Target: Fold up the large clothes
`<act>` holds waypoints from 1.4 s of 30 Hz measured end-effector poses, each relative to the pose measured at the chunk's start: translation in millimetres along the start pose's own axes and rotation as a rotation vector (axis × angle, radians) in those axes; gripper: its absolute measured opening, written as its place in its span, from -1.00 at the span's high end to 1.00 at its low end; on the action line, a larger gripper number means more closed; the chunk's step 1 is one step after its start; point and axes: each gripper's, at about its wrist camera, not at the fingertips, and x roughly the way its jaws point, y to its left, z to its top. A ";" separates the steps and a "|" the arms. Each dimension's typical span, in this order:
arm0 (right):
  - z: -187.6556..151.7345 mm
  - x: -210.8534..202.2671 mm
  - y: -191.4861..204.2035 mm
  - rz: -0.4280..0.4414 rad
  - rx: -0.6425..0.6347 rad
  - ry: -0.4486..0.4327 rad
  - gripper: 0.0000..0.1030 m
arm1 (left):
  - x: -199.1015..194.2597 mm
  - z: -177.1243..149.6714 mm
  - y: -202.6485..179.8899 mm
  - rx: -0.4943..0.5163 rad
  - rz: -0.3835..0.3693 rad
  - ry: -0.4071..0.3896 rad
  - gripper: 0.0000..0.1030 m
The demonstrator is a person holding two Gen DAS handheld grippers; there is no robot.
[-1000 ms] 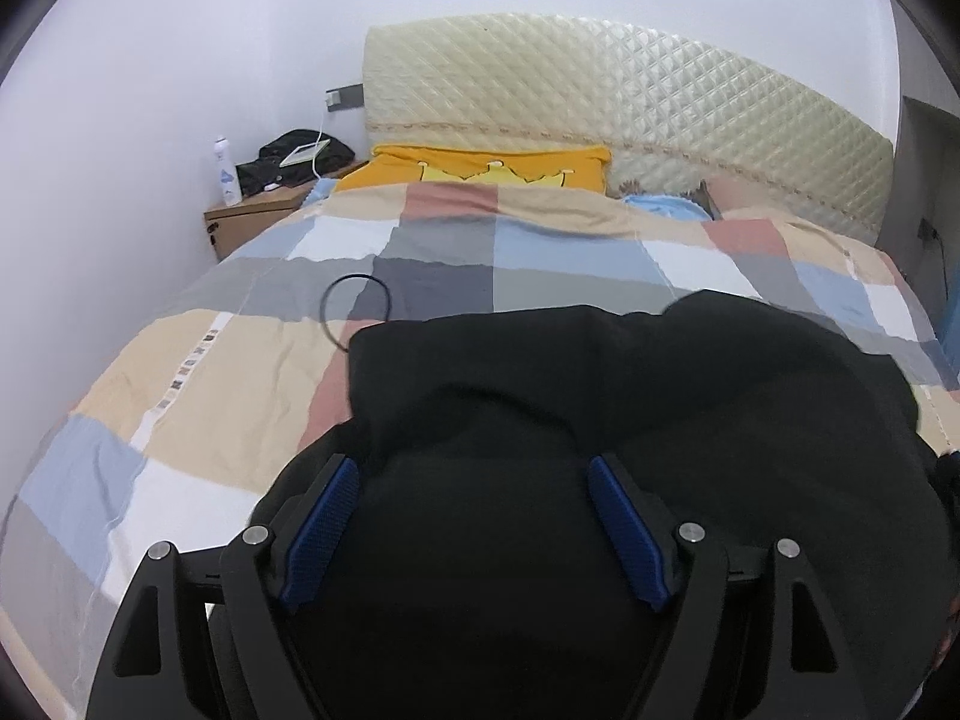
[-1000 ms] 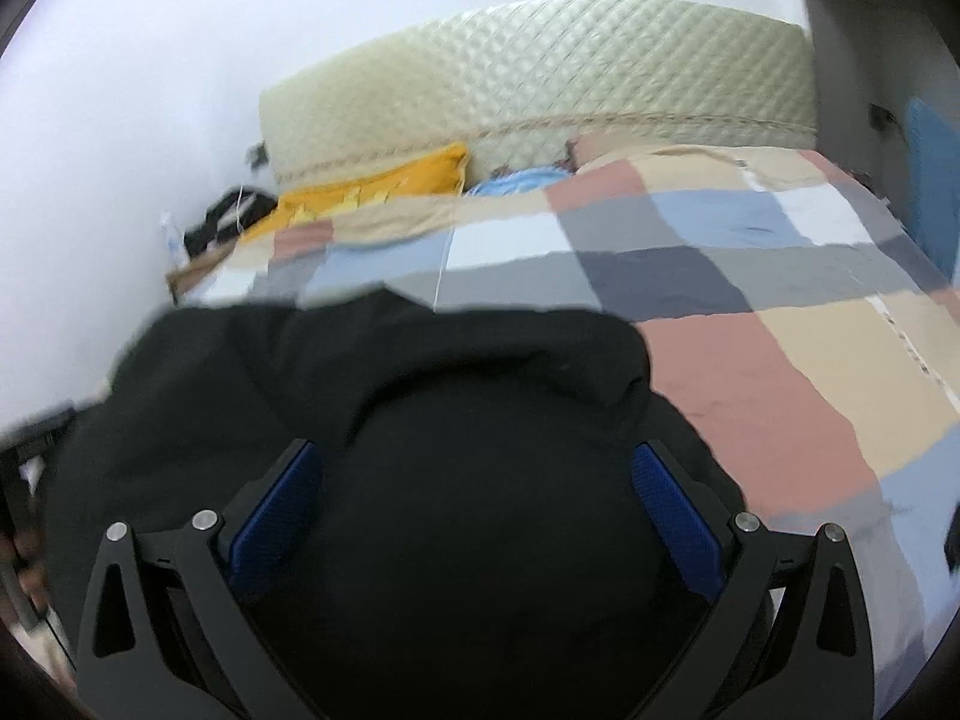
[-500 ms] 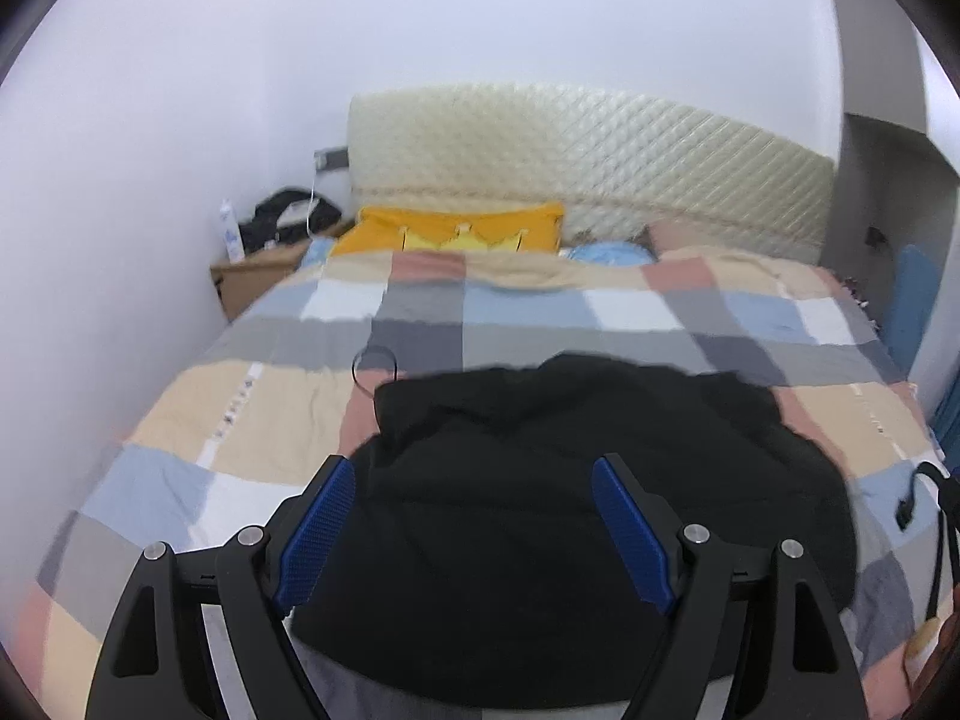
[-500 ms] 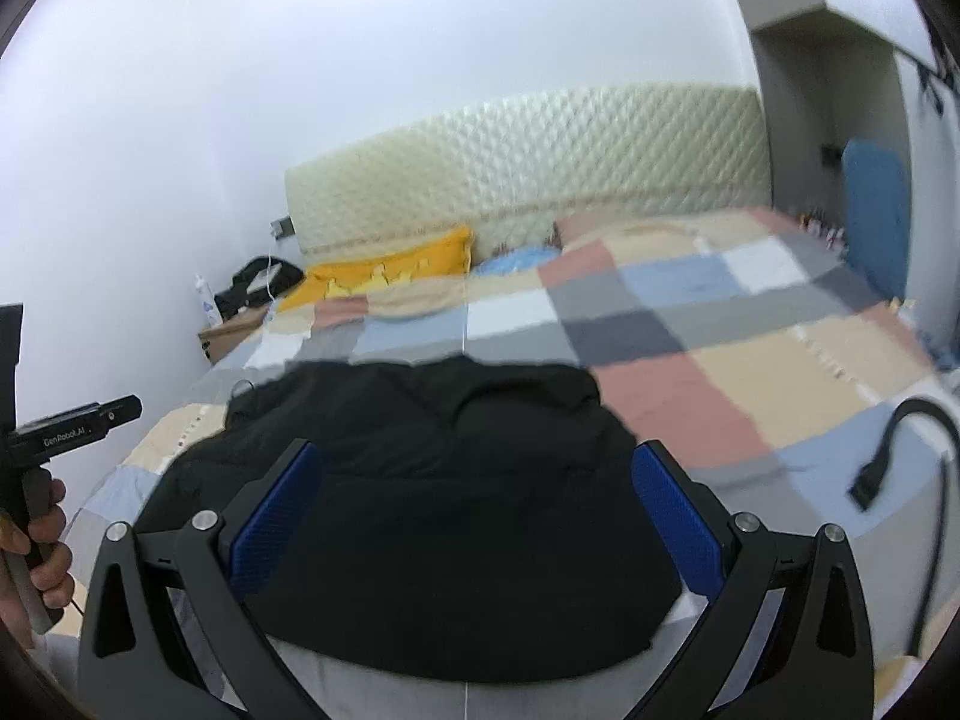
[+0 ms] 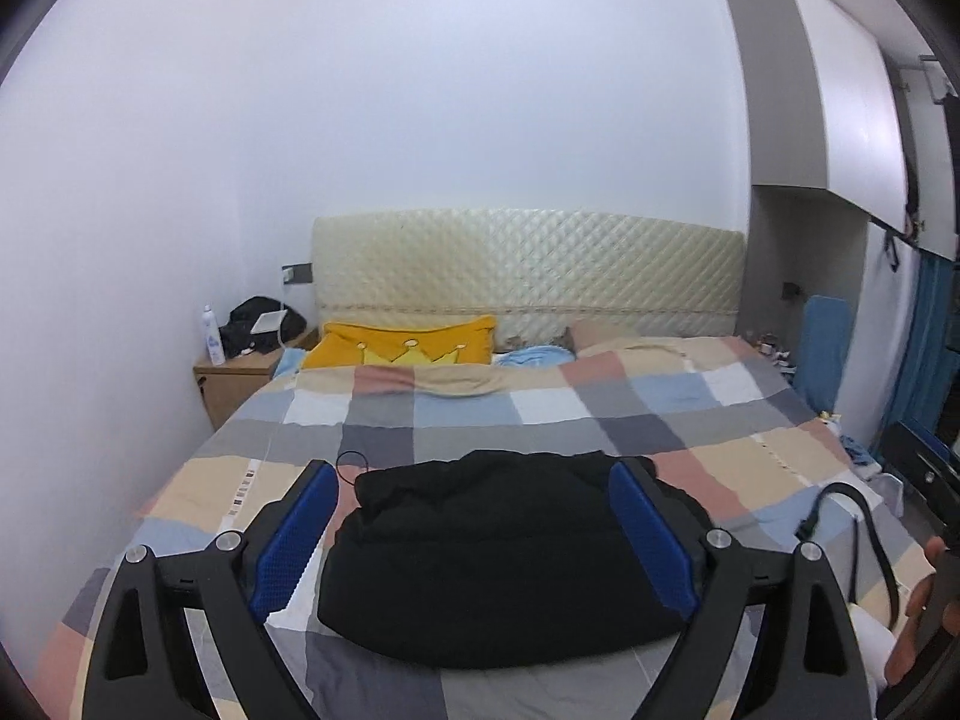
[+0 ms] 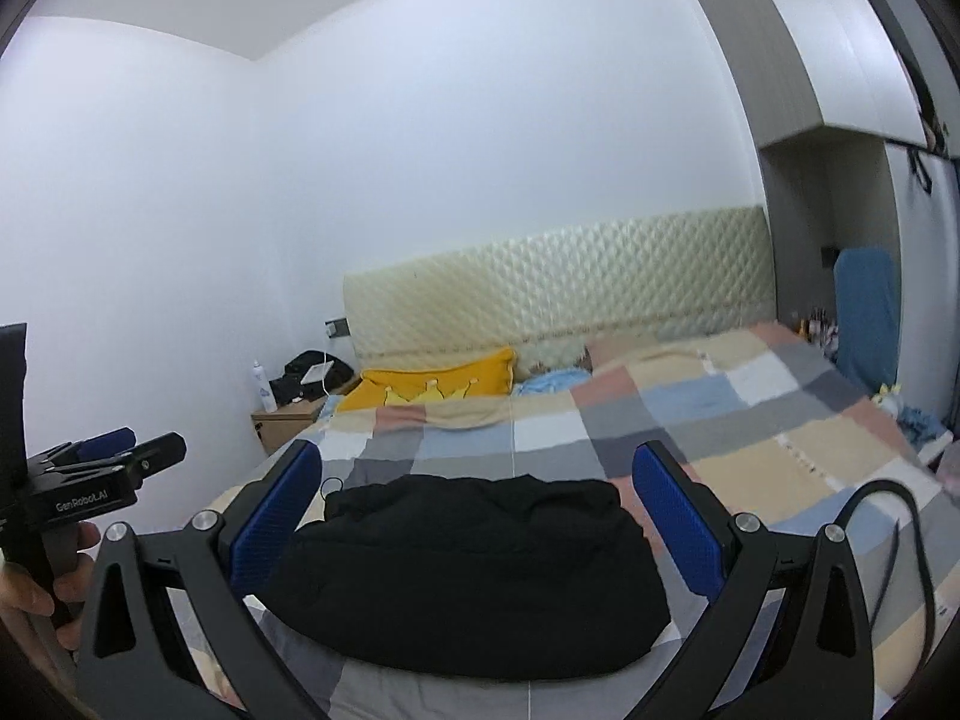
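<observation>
A black garment (image 5: 504, 552) lies folded in a compact bundle on the checked bedspread (image 5: 540, 408), near the foot of the bed. It also shows in the right wrist view (image 6: 474, 570). My left gripper (image 5: 474, 540) is open and empty, held back above the garment without touching it. My right gripper (image 6: 477, 531) is open and empty too, held back the same way. The left gripper shows from the side at the left edge of the right wrist view (image 6: 96, 468).
A yellow pillow (image 5: 402, 348) and a padded headboard (image 5: 528, 270) are at the far end. A wooden nightstand (image 5: 240, 384) with a bottle and a black bag stands at the far left. A black strap (image 5: 852, 534) lies at the bed's right edge. A wardrobe (image 5: 840, 120) is at the right.
Both grippers have pulled back and up from the black garment, which stays on the bed. The view has widened from close over the cloth to the whole room.
</observation>
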 end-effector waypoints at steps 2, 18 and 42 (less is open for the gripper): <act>-0.1 -10.8 7.1 0.012 -0.012 -0.005 -1.00 | -13.9 -2.6 -1.7 0.004 -0.026 -0.001 -0.79; -53.6 -50.3 29.9 -0.013 -0.019 0.076 -1.00 | -26.6 -58.1 -4.0 -0.072 -0.104 0.117 -0.86; -100.2 -37.1 10.6 -0.038 0.024 0.227 -1.00 | -4.7 -95.9 -16.1 -0.039 -0.080 0.240 -0.86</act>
